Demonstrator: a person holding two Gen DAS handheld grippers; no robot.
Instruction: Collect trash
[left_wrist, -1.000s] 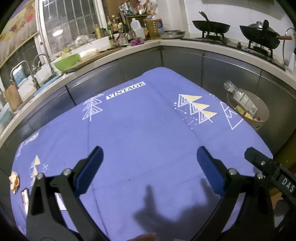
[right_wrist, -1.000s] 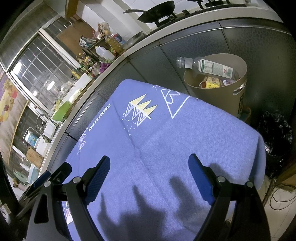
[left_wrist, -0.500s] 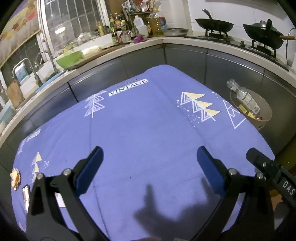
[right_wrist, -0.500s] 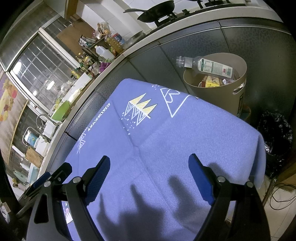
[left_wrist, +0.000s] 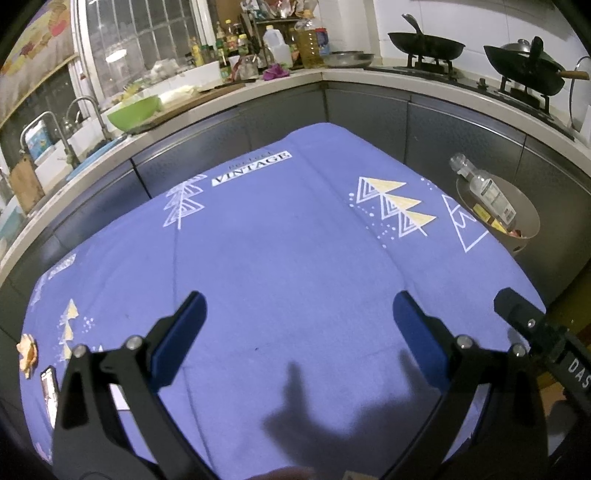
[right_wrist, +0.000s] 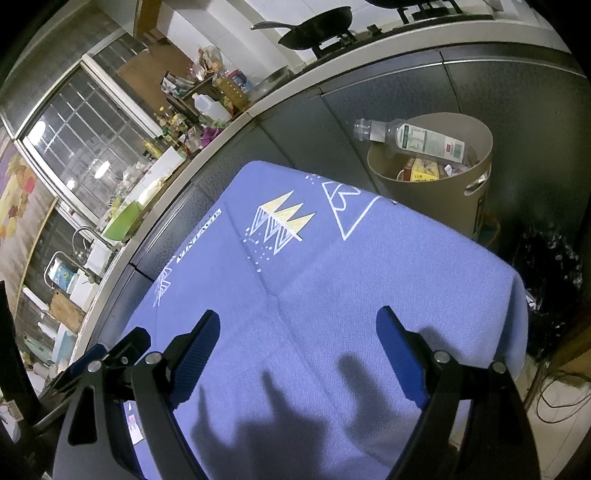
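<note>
- The left gripper (left_wrist: 297, 321) hangs over the blue cloth (left_wrist: 280, 236), jaws spread wide and holding nothing, probably ready for a pick.
- The right gripper (right_wrist: 297, 347) hangs over the same cloth, jaws also wide apart and empty.
- The bin (right_wrist: 476, 147) stands just past the cloth's far right corner, by the cabinets, handy for drops off the table.
- A bottle (right_wrist: 413, 138) lies across the bin's rim, neck poking out; boxes (right_wrist: 421, 170) lie inside the bin.
- Judging by the left view, 2 scraps are left near the cloth's left edge: a crumpled wrapper (left_wrist: 27, 354) and a small packet (left_wrist: 50, 387).
- The left gripper sits nearer those scraps, so it likely takes them.
</note>
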